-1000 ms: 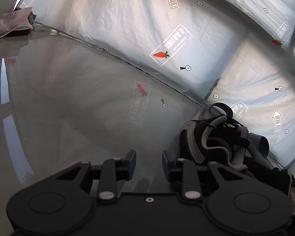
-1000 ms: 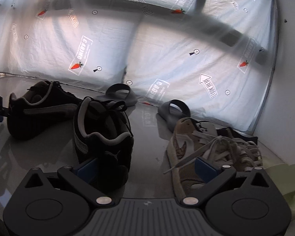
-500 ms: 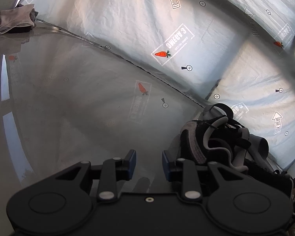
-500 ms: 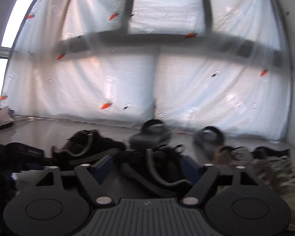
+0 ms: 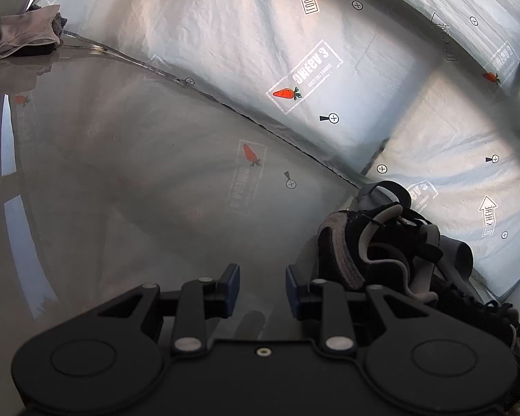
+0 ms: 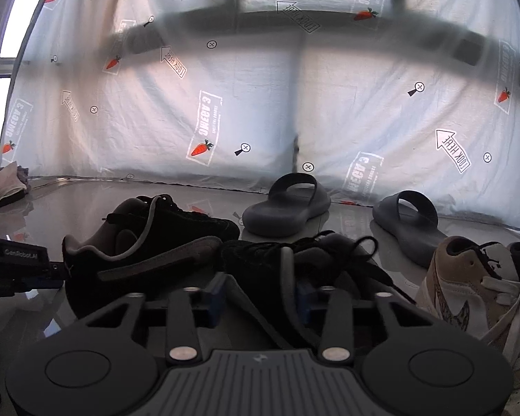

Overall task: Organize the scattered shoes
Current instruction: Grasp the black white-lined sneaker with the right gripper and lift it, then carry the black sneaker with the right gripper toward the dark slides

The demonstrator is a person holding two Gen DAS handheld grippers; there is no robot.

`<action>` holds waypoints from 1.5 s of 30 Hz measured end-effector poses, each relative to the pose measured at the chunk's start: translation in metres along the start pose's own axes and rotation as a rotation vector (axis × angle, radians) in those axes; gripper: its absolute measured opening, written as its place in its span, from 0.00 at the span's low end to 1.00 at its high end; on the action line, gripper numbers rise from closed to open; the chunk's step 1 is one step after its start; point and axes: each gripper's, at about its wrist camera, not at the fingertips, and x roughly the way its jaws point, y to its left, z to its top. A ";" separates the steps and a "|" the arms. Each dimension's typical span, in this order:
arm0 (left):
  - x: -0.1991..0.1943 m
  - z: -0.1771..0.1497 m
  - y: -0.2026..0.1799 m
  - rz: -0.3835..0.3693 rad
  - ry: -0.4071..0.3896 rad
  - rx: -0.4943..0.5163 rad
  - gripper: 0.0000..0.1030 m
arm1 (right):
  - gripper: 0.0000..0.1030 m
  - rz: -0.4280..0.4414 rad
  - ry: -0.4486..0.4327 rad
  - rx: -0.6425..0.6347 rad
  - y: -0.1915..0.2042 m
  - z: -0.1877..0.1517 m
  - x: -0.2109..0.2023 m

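Observation:
My right gripper is shut on the heel collar of a black sneaker, whose laces spill forward. Its mate, another black sneaker with a grey stripe, lies just left of it on the glossy floor. My left gripper hovers low over the floor, its blue pads a little apart with nothing between them. The black sneaker sits just right of its fingers. In the right wrist view the left gripper's tip is beside the mate's heel.
Two dark grey slides lie near the white printed sheet at the back. A tan and white sneaker lies at the right. A crumpled cloth sits at the far left by the wall.
The right gripper's wide-open jaws closed onto the black sneaker's heel, and its view swung and tilted up. The left gripper stayed put.

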 end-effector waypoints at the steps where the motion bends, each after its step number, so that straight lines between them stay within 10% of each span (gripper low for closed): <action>1: 0.000 0.000 0.000 0.000 0.000 -0.001 0.28 | 0.15 0.062 0.012 0.009 -0.008 0.000 -0.006; 11: 0.000 0.001 0.001 -0.001 0.003 0.005 0.28 | 0.14 0.324 0.043 -0.082 -0.051 -0.015 -0.070; 17: 0.000 0.001 0.002 -0.003 0.003 0.001 0.28 | 0.34 0.333 -0.094 -0.051 -0.056 -0.021 -0.116; 30: 0.001 0.000 0.001 -0.002 0.003 0.005 0.28 | 0.30 0.030 0.030 -0.114 -0.047 -0.051 -0.147; 45: 0.001 -0.002 0.000 -0.001 0.000 0.003 0.28 | 0.34 -0.127 0.058 -0.119 -0.058 -0.018 -0.056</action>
